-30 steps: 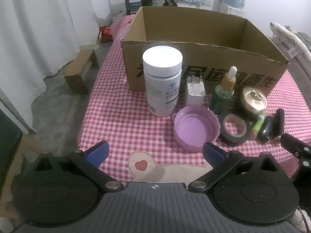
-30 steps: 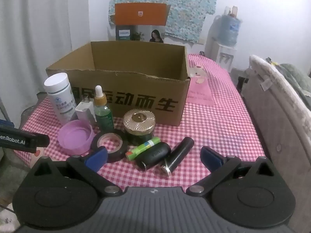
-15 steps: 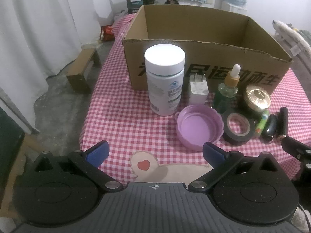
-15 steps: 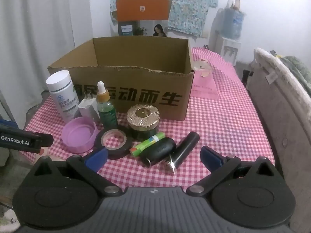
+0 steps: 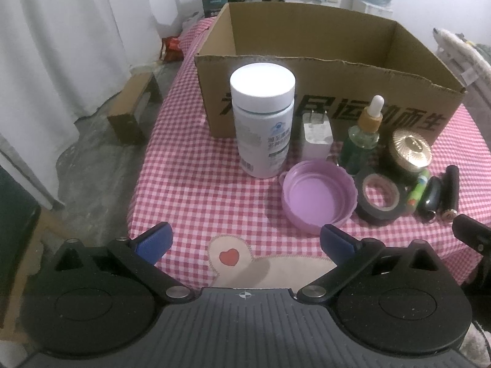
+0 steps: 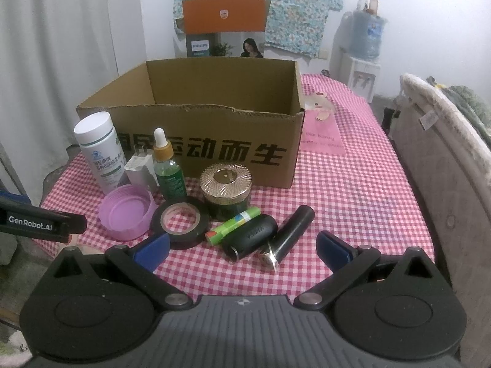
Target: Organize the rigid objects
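An open cardboard box (image 5: 331,70) stands on the checked tablecloth, also in the right wrist view (image 6: 214,122). In front of it stand a white bottle (image 5: 262,122), a white plug adapter (image 5: 316,138), a green dropper bottle (image 5: 362,141), a gold-lidded jar (image 5: 409,153), a purple lid (image 5: 319,196), a black tape roll (image 5: 380,199), a green tube (image 6: 233,225) and two black cylinders (image 6: 270,236). My left gripper (image 5: 245,242) is open and empty, short of the purple lid. My right gripper (image 6: 242,245) is open and empty, just before the black cylinders.
A pink card (image 6: 322,135) lies right of the box. A padded bed edge (image 6: 445,153) runs along the right. Bare floor and a small cardboard box (image 5: 132,113) lie left of the table. A Philips carton (image 6: 224,30) stands behind the box.
Both grippers have drawn back and risen slightly, so the objects sit lower and a little farther in view. Nothing on the table has moved.
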The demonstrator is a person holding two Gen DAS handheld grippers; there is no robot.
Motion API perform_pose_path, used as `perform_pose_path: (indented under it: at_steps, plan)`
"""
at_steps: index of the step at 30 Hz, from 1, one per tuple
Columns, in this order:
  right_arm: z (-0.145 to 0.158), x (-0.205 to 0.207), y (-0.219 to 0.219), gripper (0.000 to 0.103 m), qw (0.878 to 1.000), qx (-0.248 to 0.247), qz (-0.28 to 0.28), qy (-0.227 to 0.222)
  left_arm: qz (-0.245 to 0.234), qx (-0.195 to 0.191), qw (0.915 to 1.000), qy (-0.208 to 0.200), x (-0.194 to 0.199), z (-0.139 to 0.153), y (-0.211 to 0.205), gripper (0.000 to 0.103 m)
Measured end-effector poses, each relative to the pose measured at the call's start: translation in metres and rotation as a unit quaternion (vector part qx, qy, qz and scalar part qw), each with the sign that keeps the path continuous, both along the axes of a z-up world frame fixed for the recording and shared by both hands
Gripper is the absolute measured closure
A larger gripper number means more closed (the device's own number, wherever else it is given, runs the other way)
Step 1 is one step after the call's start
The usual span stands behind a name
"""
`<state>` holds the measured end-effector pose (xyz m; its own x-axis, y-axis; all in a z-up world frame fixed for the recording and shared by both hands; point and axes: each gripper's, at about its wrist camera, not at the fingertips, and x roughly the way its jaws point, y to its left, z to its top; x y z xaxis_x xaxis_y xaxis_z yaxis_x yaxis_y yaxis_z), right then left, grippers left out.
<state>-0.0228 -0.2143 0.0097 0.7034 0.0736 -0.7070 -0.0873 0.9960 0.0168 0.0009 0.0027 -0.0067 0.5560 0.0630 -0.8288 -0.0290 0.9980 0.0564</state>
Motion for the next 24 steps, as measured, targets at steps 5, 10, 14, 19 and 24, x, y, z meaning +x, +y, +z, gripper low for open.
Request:
perform_pose_path:
  at_steps: [5,10,14,19,24]
  plan:
    - [0.001,-0.0011,0.0011,0.0,1.0,0.001,0.004,-0.002,0.002,0.003,1.0,-0.001,-0.0008,0.0016,0.0009,0.0]
    - [0.0011,-0.0015,0.0015,0.0,1.0,0.004,0.006,-0.002,0.002,0.007,1.0,0.001,-0.0001,0.001,-0.0001,0.0]
    - [0.0016,-0.0016,0.0019,0.0,1.0,0.004,0.008,-0.003,0.001,0.008,1.0,0.001,0.0,0.0011,-0.0006,0.0]
    - [0.0012,-0.0017,0.0022,0.0,1.0,0.008,0.01,-0.001,0.001,0.01,0.9999,0.004,0.0003,0.0004,-0.0006,0.0]
    - [0.0013,-0.0006,0.003,0.0,1.0,0.008,0.011,-0.001,0.0,0.01,0.9999,0.006,0.0015,-0.0005,-0.0011,0.0]
